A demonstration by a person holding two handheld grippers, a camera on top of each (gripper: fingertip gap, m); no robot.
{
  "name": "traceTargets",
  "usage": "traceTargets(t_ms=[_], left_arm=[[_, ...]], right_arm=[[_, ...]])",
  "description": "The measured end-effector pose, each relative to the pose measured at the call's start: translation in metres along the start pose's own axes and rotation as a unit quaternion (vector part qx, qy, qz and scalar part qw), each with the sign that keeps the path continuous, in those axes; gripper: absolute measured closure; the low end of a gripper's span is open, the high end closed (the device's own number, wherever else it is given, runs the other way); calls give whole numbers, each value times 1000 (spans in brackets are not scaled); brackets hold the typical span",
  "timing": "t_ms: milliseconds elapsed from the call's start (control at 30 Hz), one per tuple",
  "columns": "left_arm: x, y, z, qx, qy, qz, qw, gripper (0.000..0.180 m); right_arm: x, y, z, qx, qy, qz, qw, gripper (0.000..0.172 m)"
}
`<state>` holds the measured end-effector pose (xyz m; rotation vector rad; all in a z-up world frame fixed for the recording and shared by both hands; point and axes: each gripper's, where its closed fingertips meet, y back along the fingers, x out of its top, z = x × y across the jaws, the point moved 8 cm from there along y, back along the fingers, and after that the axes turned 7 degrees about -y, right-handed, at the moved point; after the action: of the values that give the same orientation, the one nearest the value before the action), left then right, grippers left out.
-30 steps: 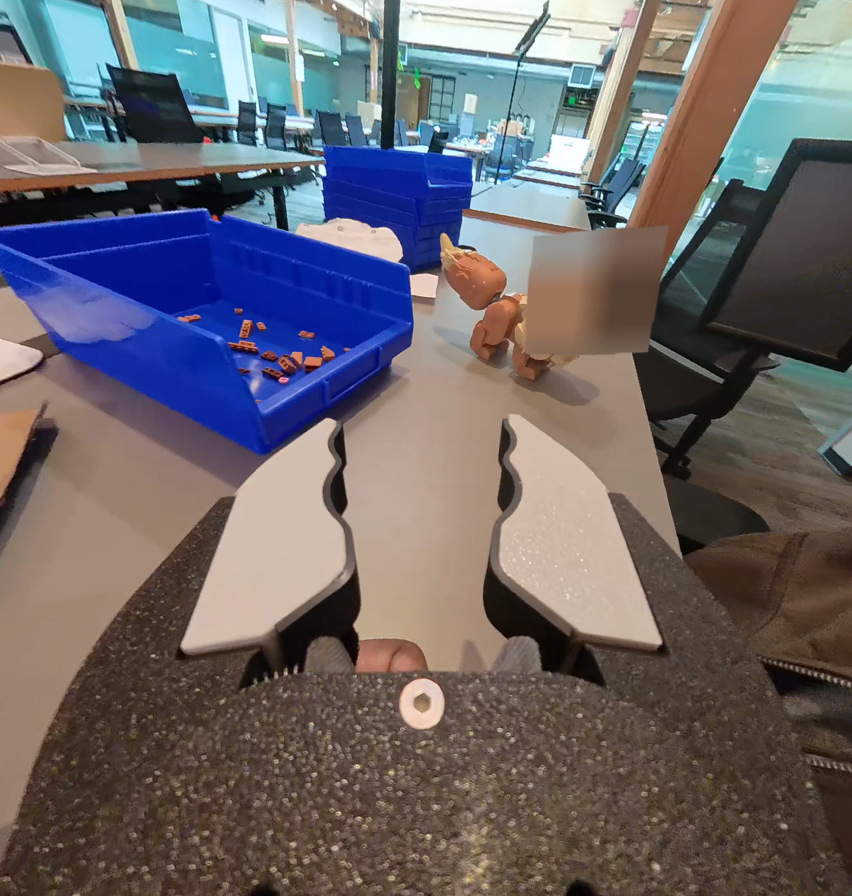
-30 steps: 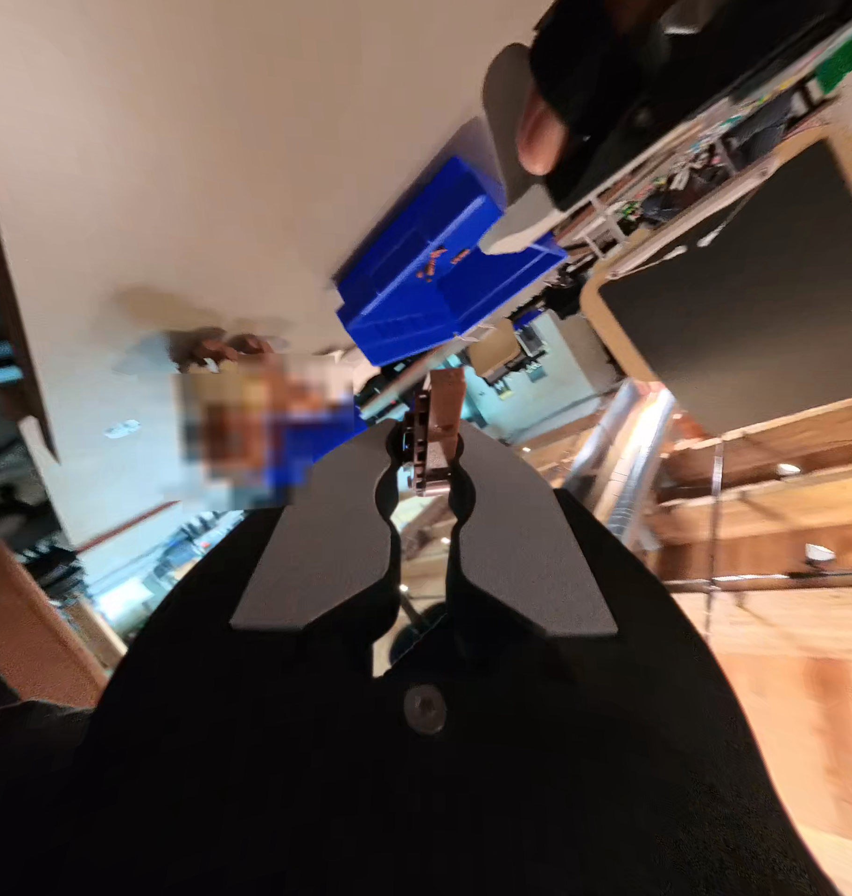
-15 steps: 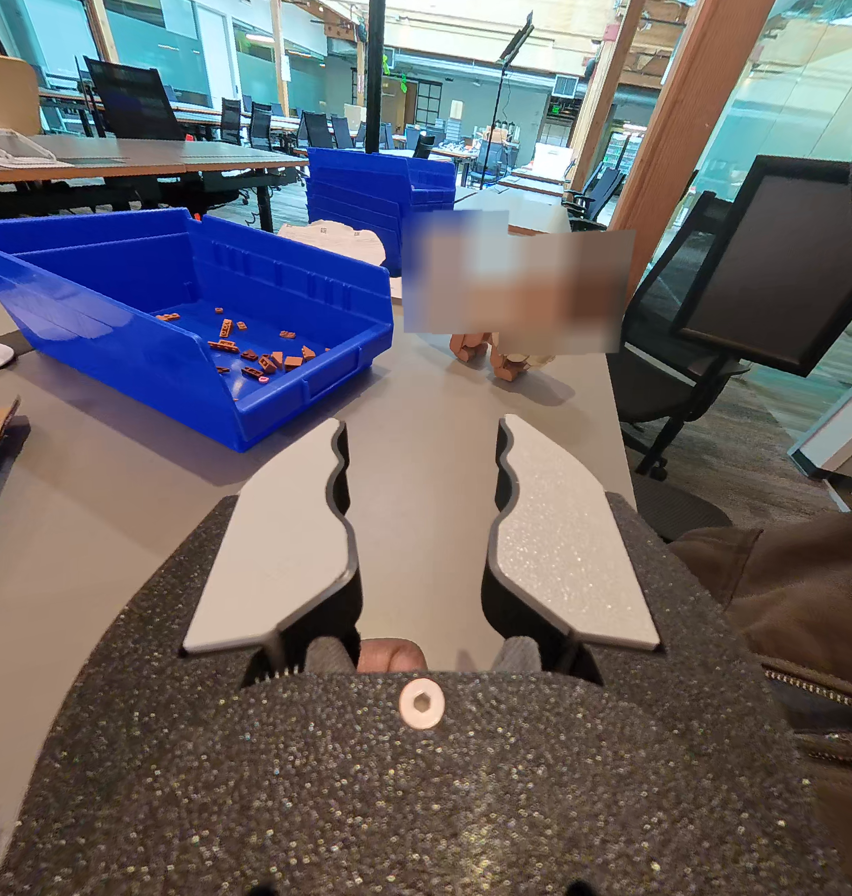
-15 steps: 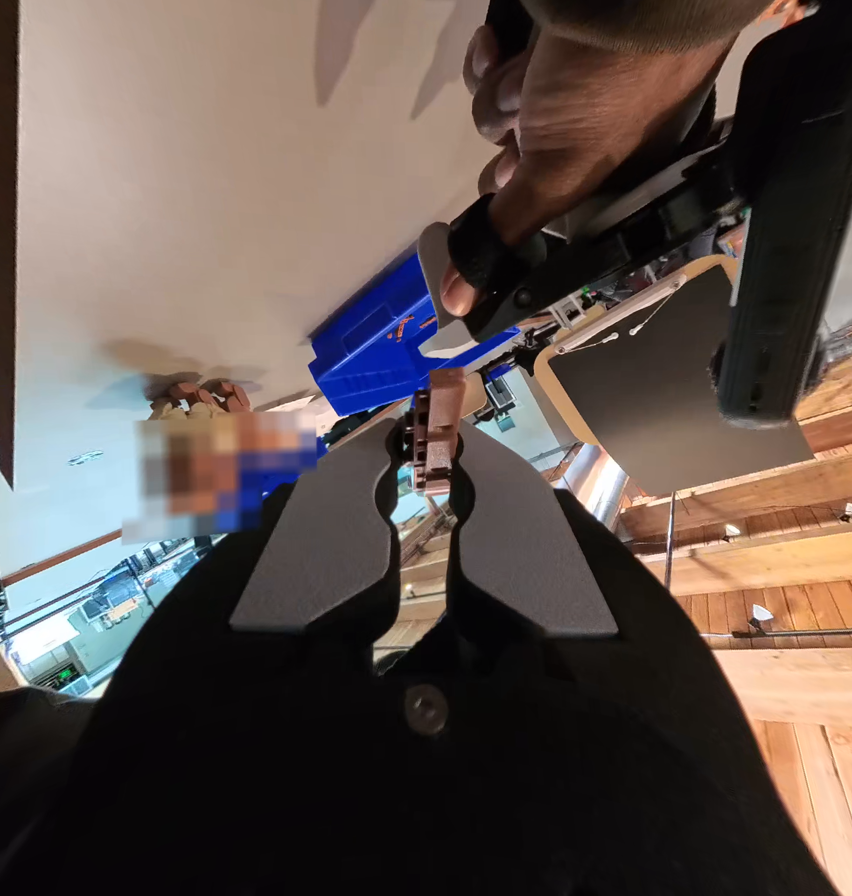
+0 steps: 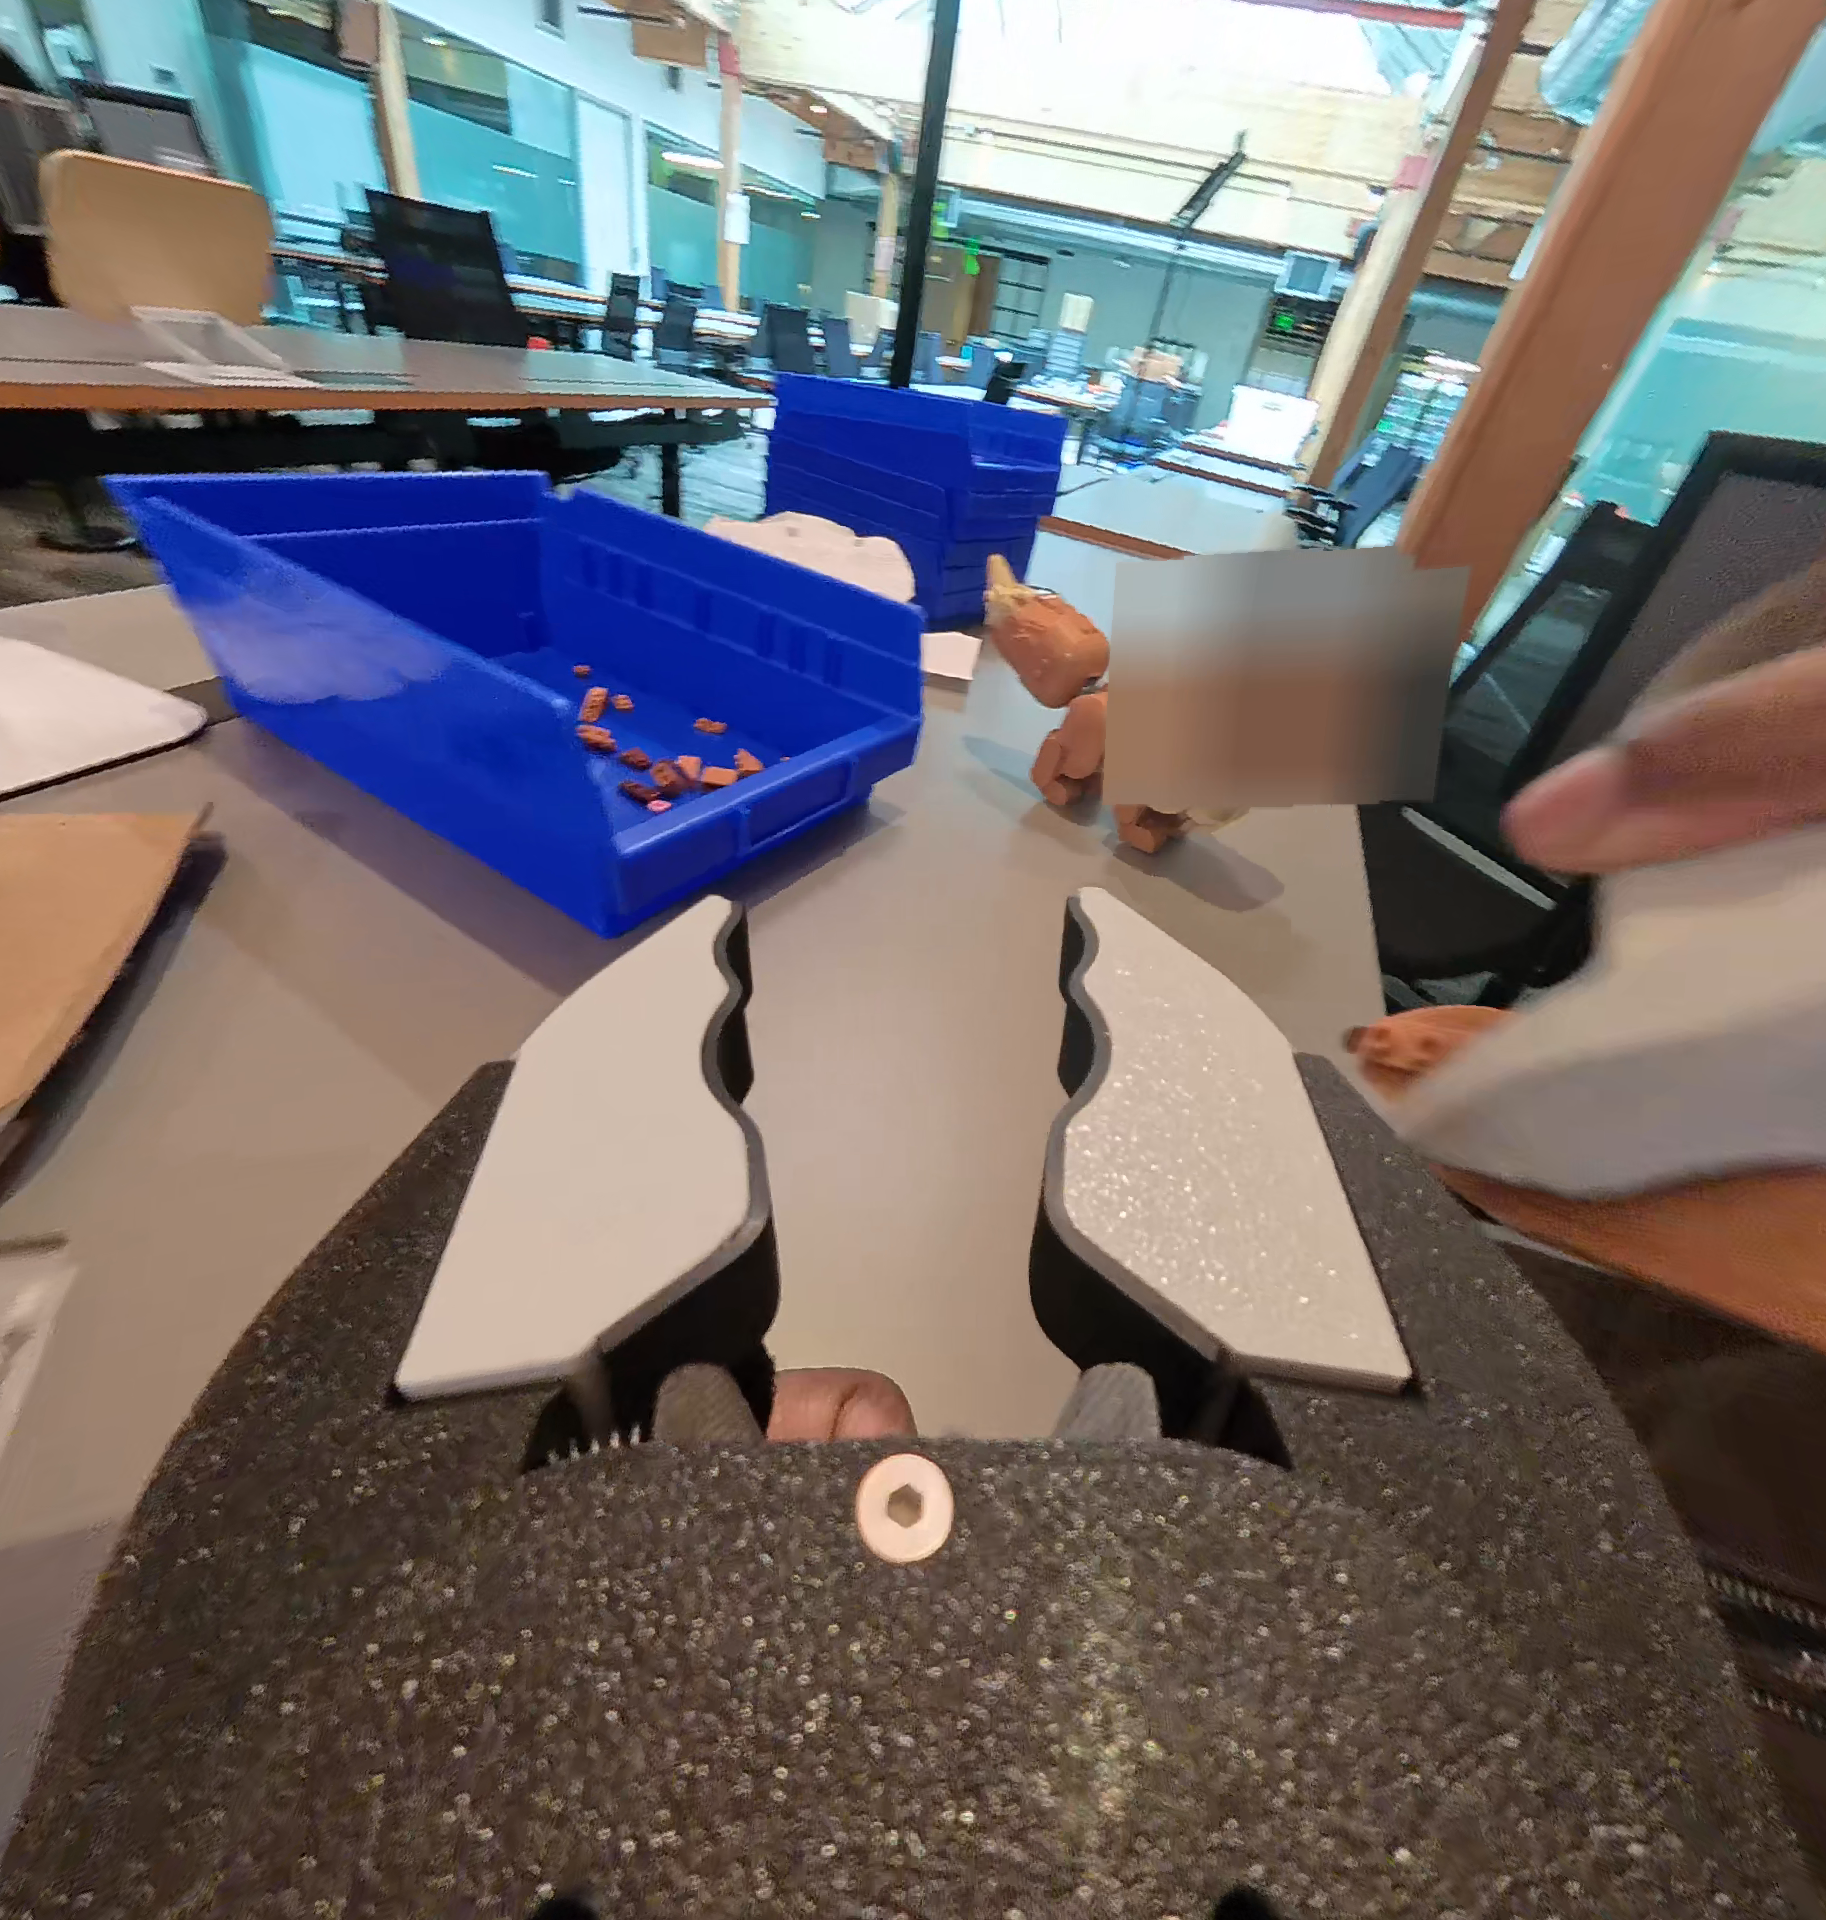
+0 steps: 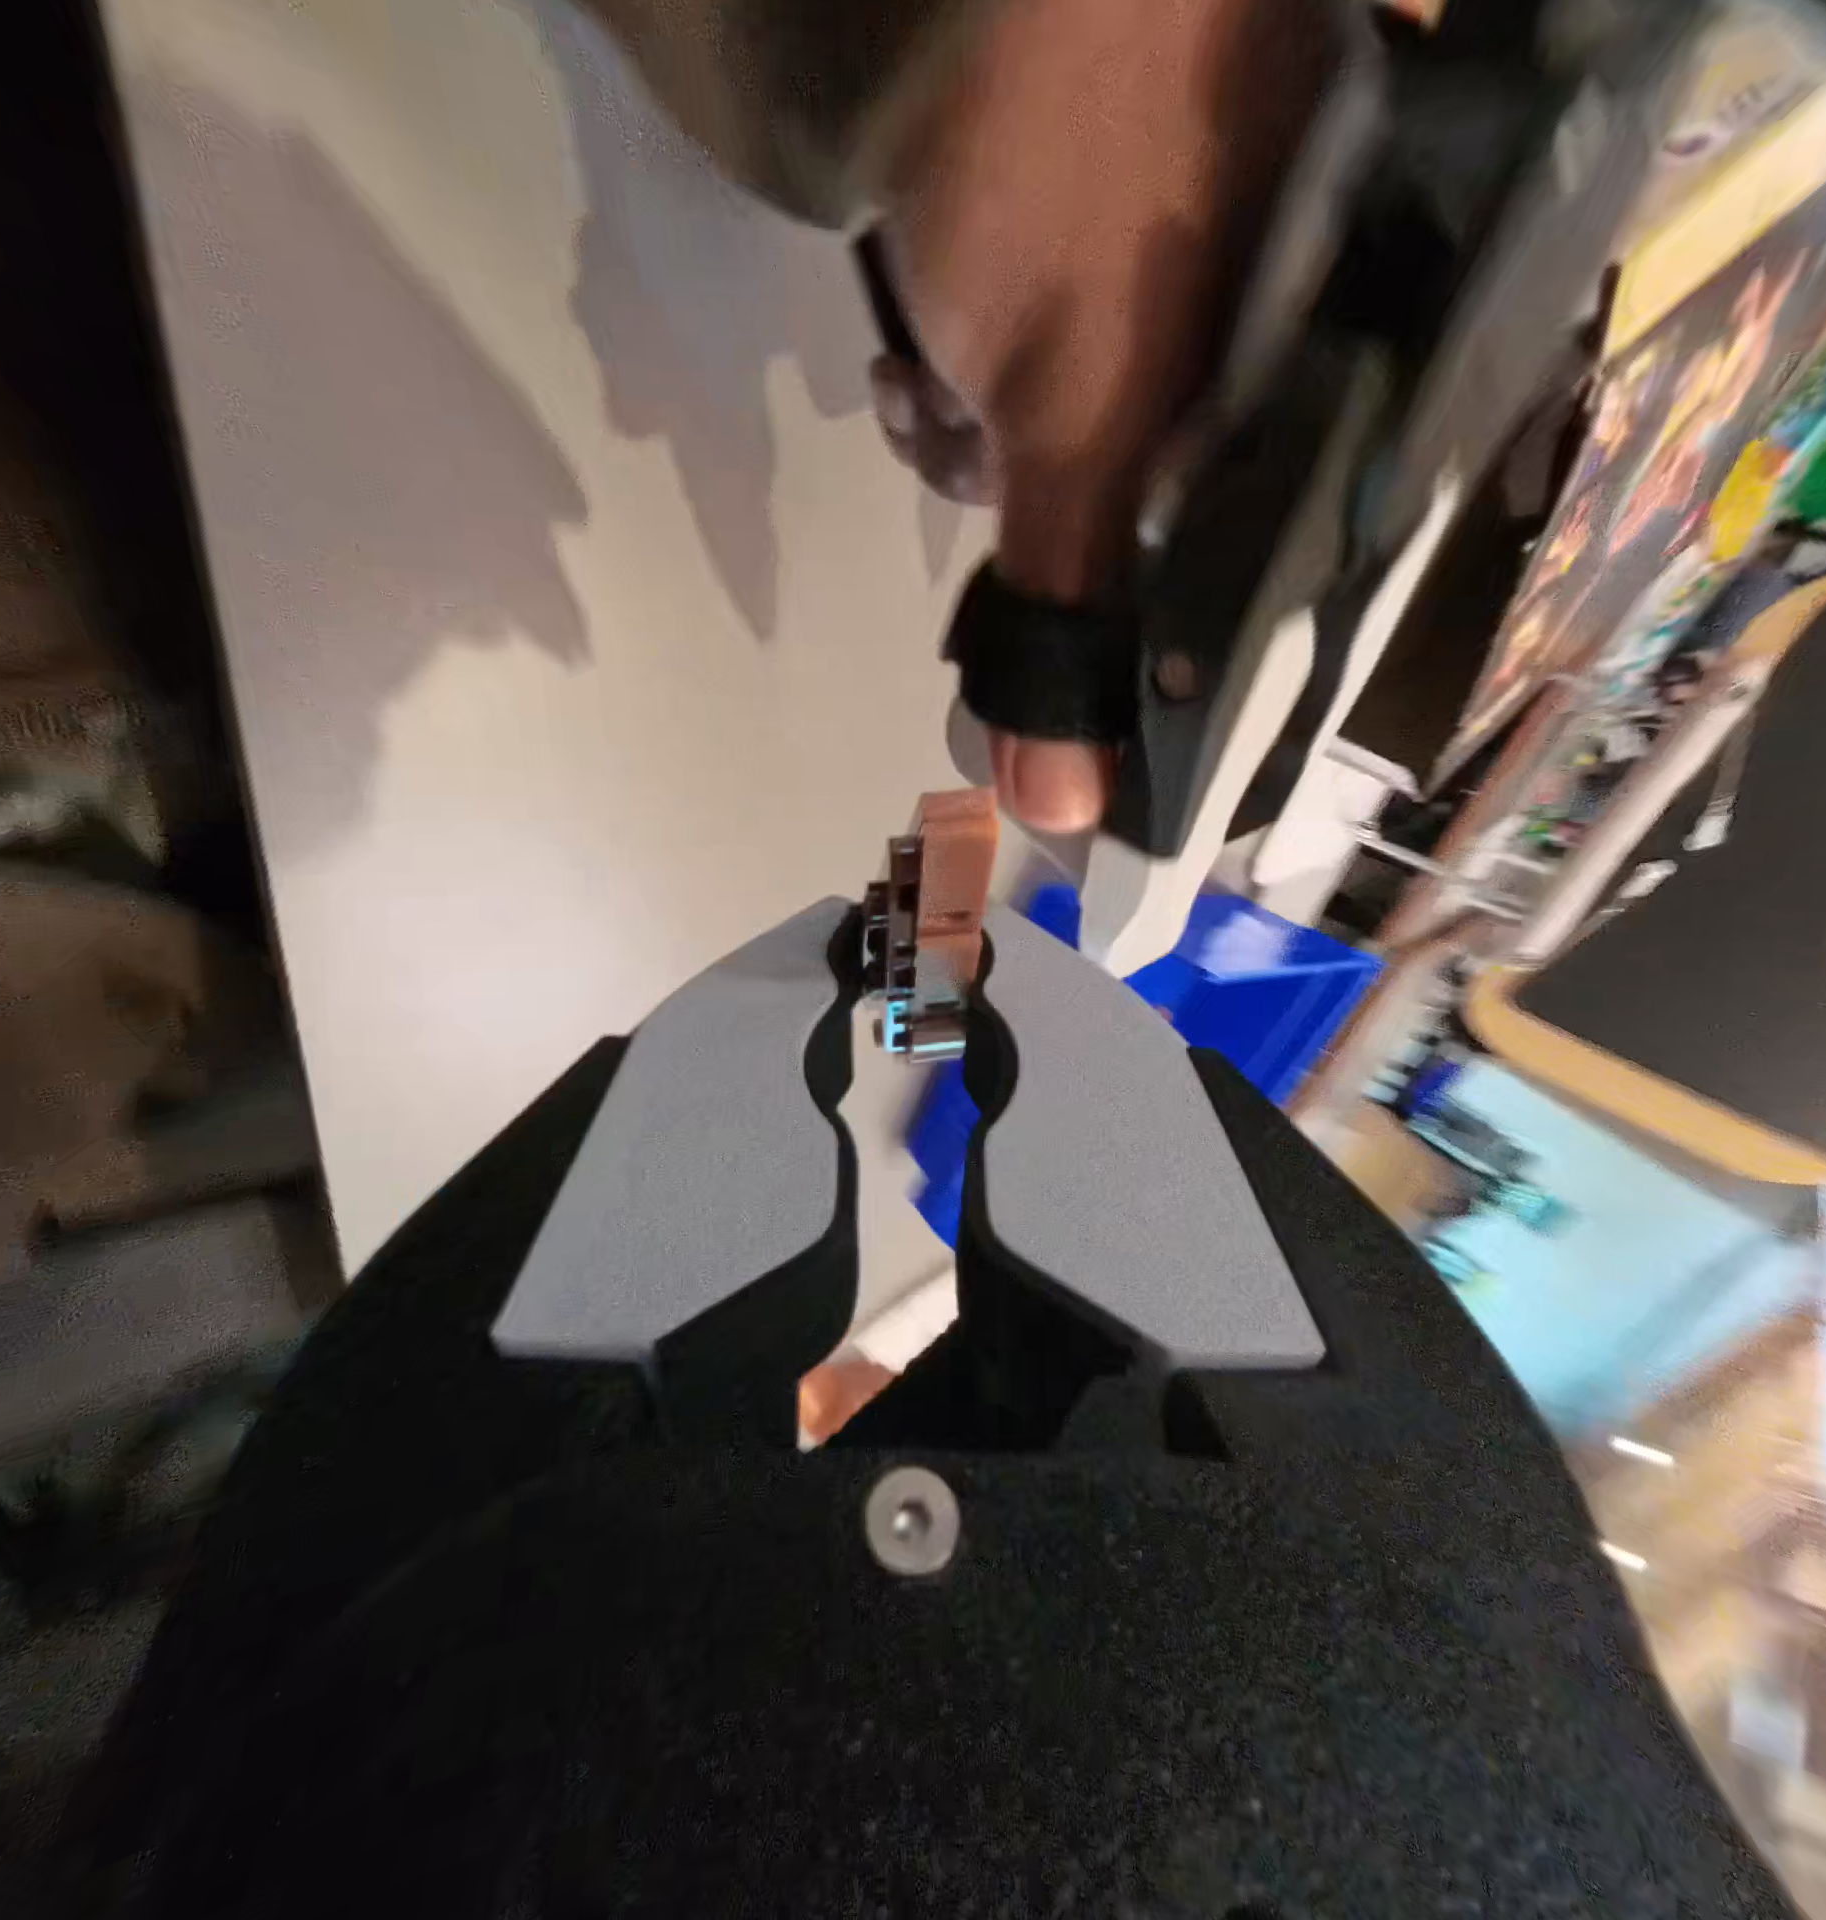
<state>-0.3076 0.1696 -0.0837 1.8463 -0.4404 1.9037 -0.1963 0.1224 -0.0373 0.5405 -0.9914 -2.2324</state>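
Observation:
My left gripper (image 5: 904, 914) is open and empty above the grey table (image 5: 888, 1039). A blue bin (image 5: 535, 686) with several small brown bricks (image 5: 670, 758) stands ahead to the left. A brown brick-built animal figure (image 5: 1065, 686) stands ahead to the right, partly behind a blurred patch. My right gripper (image 6: 914, 925) is shut on a small brown brick piece (image 6: 940, 883) with a dark part on its left side. In the left wrist view that gripper (image 5: 1657, 1039) comes in blurred at the right edge with the brown piece (image 5: 1408, 1039) at its tip. In the right wrist view the left gripper and a hand (image 6: 1054, 644) are close ahead.
A stack of blue bins (image 5: 909, 488) stands at the back of the table. Cardboard (image 5: 47, 935) and a white sheet (image 5: 47, 717) lie at the left. A black chair (image 5: 1574, 665) stands off the right edge. Desks and chairs fill the room behind.
My right gripper has moved close beside my left one, still shut on the brown piece, and now shows in the left wrist view. The left gripper stays open and has shifted slightly.

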Motion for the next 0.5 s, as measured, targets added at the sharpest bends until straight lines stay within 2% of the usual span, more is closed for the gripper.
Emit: traceTargets(t_ms=[67, 133, 200, 300, 367, 433, 500], left_arm=[[-3, 8, -7, 31, 8, 1, 999, 123], [-4, 14, -13, 50, 19, 14, 998, 124], [-2, 20, -15, 57, 33, 34, 997, 125], [-1, 25, -13, 55, 41, 61, 996, 125], [-2, 26, -8, 39, 52, 73, 995, 126], [-7, 24, 0, 19, 60, 74, 995, 126], [-10, 22, 9, -3, 57, 65, 996, 126]], right_arm=[[-18, -19, 11, 26, -110, 85, 990, 156], [-36, -40, 21, 51, -234, 193, 952, 156], [-55, -60, 29, 74, -353, 320, 876, 156], [-78, -87, 27, 127, -470, 492, 722, 156], [-86, -101, 19, 150, -513, 562, 631, 156], [-87, -111, 8, 153, -540, 592, 578, 156], [-88, -110, -1, 155, -553, 602, 554, 156]])
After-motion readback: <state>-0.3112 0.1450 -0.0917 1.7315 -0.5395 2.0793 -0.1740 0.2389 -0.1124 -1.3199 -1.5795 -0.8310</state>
